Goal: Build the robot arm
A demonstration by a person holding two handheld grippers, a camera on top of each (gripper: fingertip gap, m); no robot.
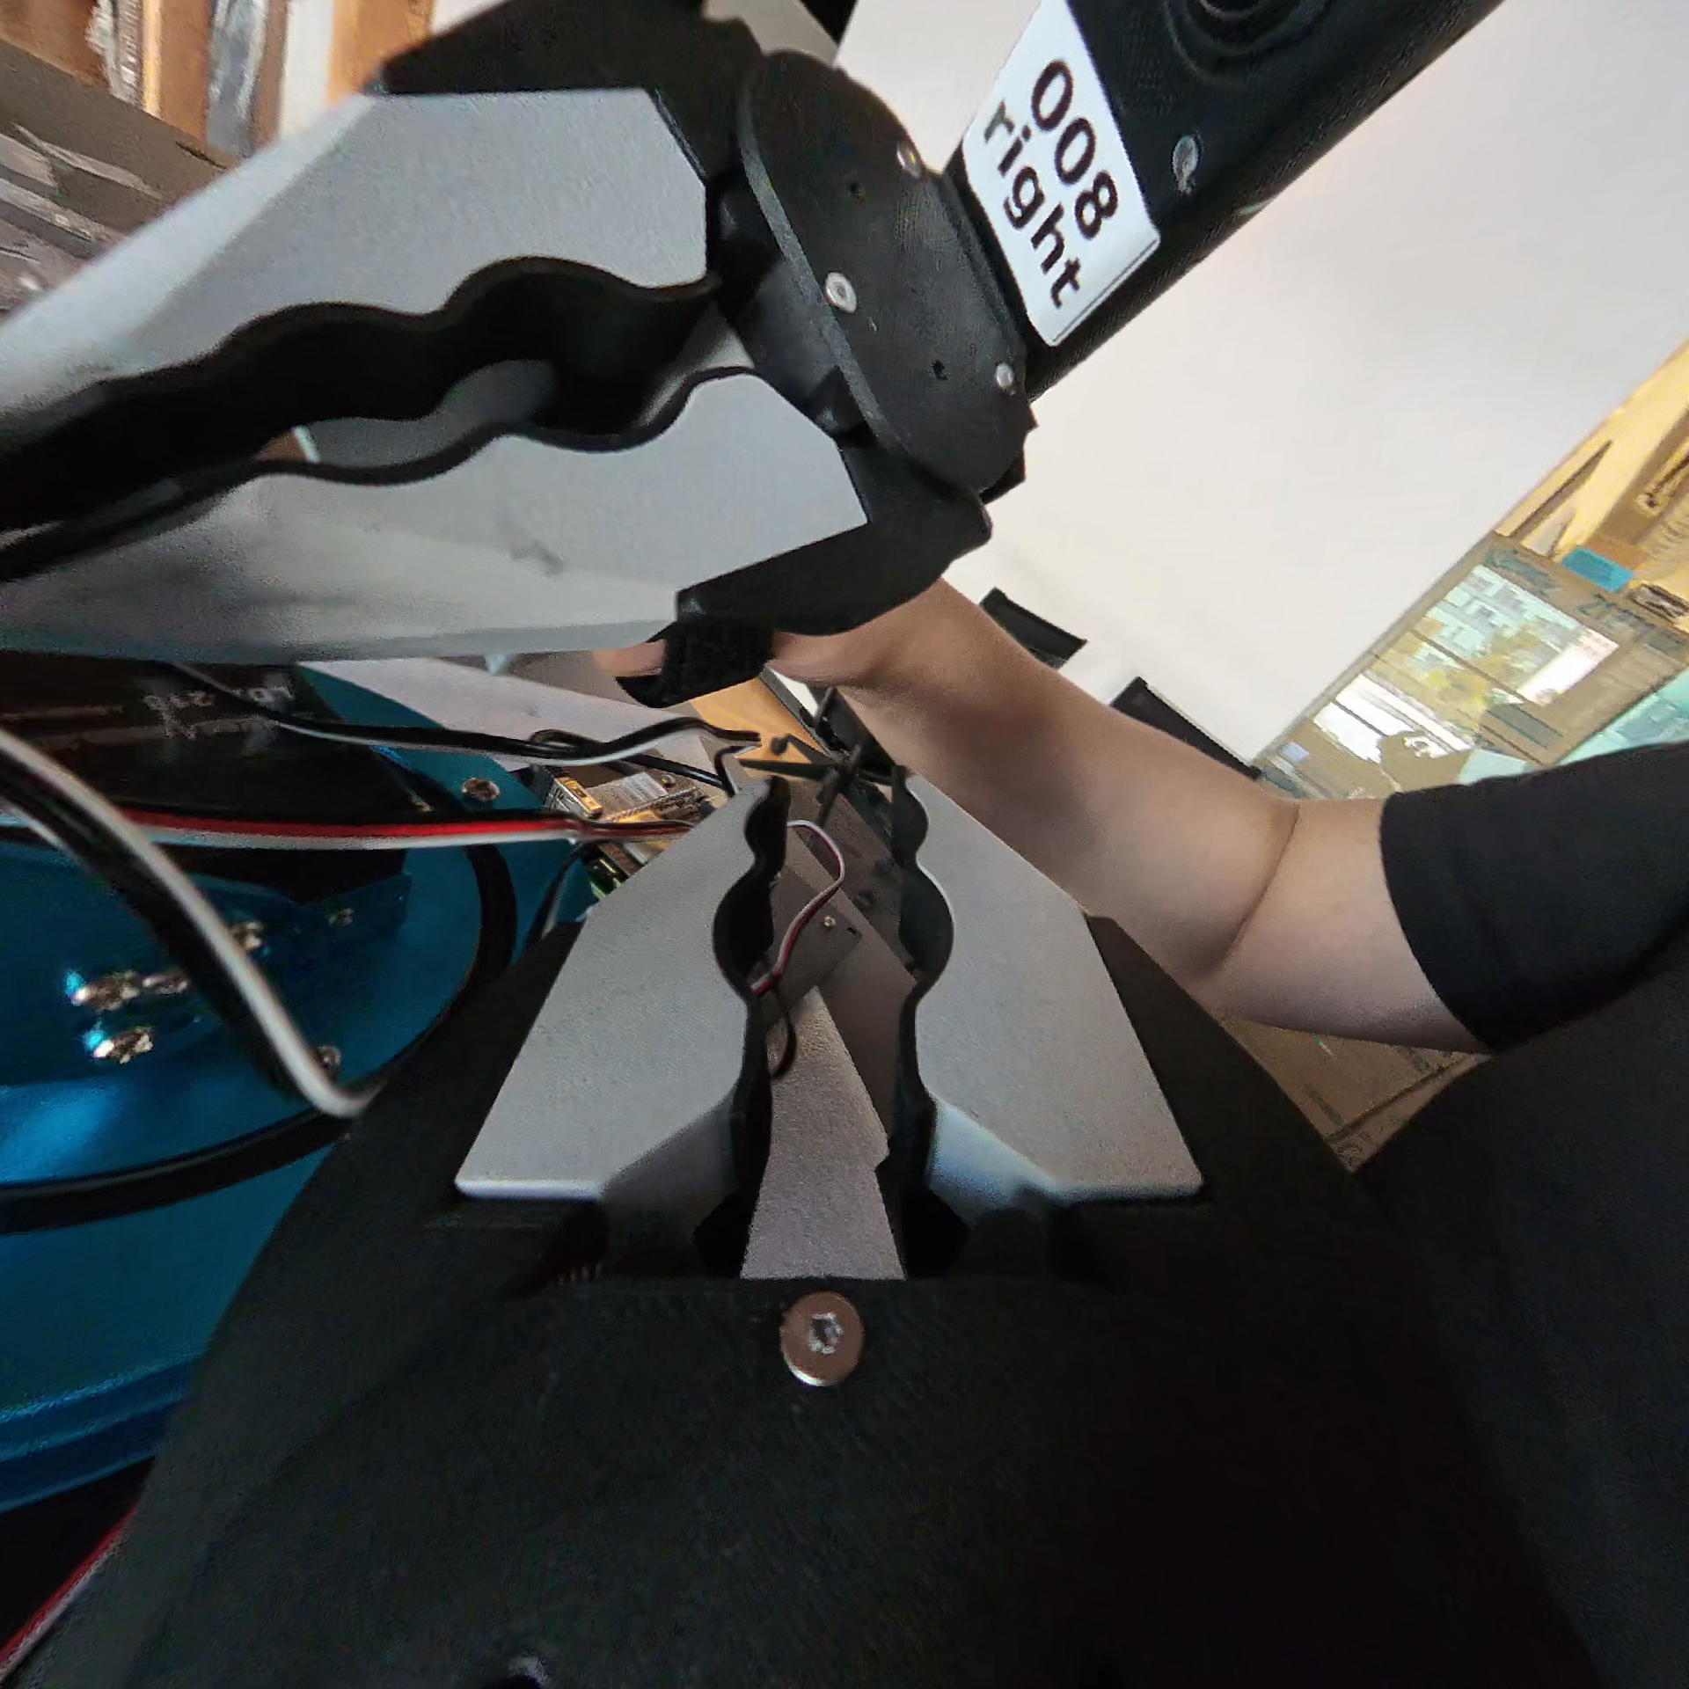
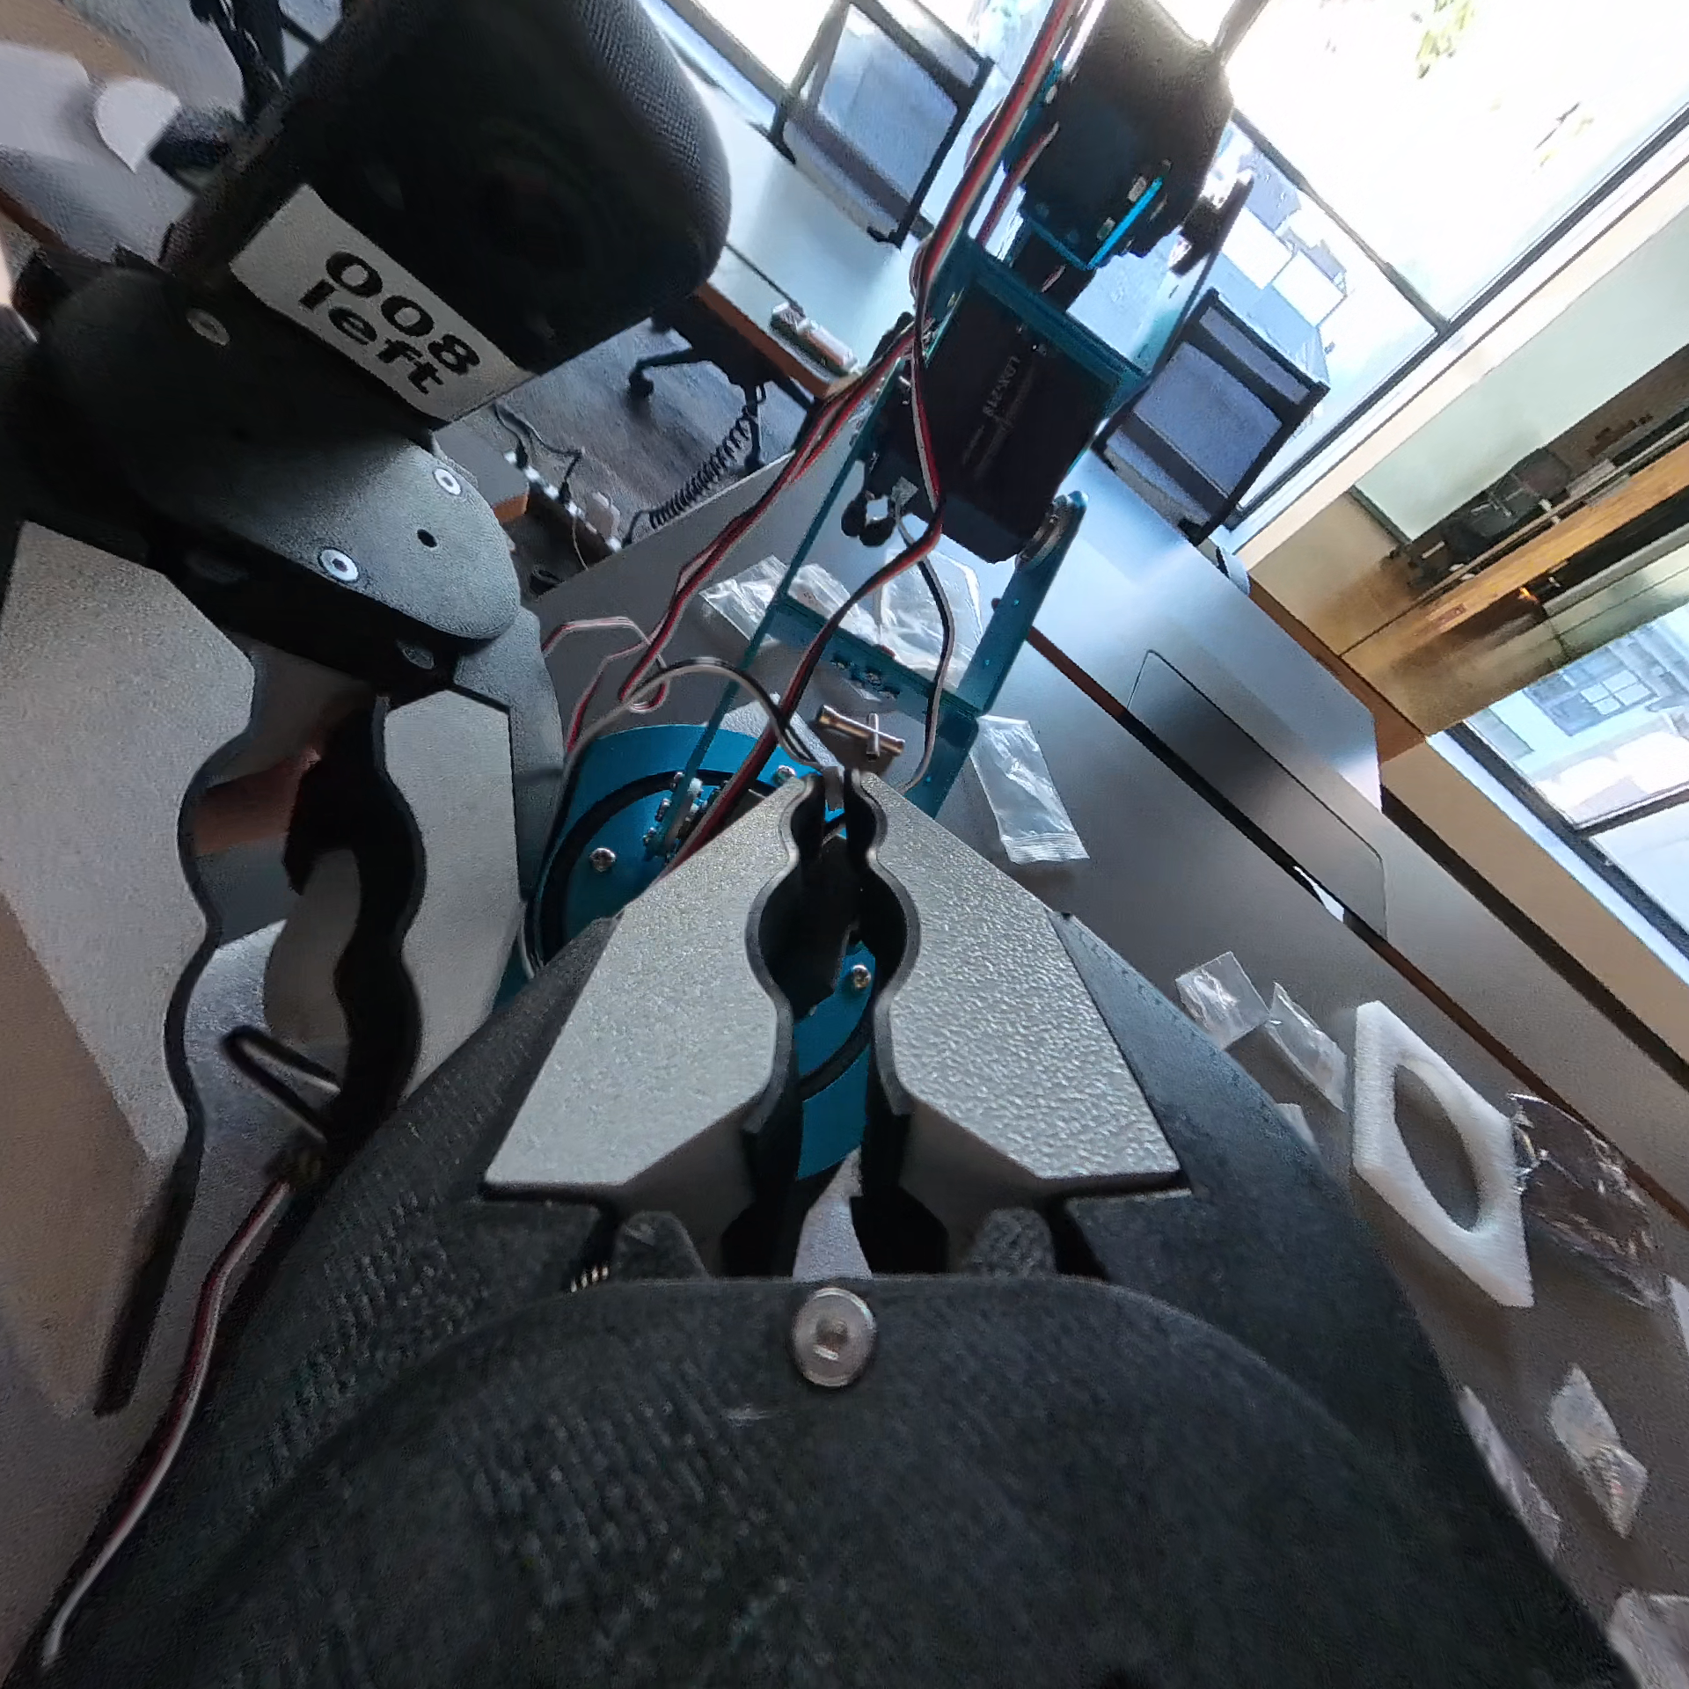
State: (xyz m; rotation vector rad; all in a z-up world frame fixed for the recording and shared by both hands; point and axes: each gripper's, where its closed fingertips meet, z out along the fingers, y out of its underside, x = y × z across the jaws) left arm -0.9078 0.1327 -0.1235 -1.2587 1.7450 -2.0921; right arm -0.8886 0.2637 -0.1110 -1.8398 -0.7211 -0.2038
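Left gripper (image 1: 836, 813) jaws slightly apart, tips not meeting; thin white-red wire (image 1: 809, 900) runs in the gap, whether gripped cannot tell. Blue round base (image 1: 274, 969) just left of it, cable bundle (image 1: 366, 827) crossing above. Right gripper (image 2: 845, 791) tips nearly together, pinching a small metal piece (image 2: 833, 788) at the tips. Blue arm frame (image 2: 1005, 585) with black servo (image 2: 1005, 411) rises just ahead. Plastic bag (image 2: 1028, 804) right of tips, white foam (image 2: 1435, 1152) far right on desk (image 2: 1280, 877).

Both grippers (image 1: 836, 804) (image 2: 836, 786): grey fingers, wavy black pads, black textured bodies, silver screws; black sleeve (image 1: 1535, 896)
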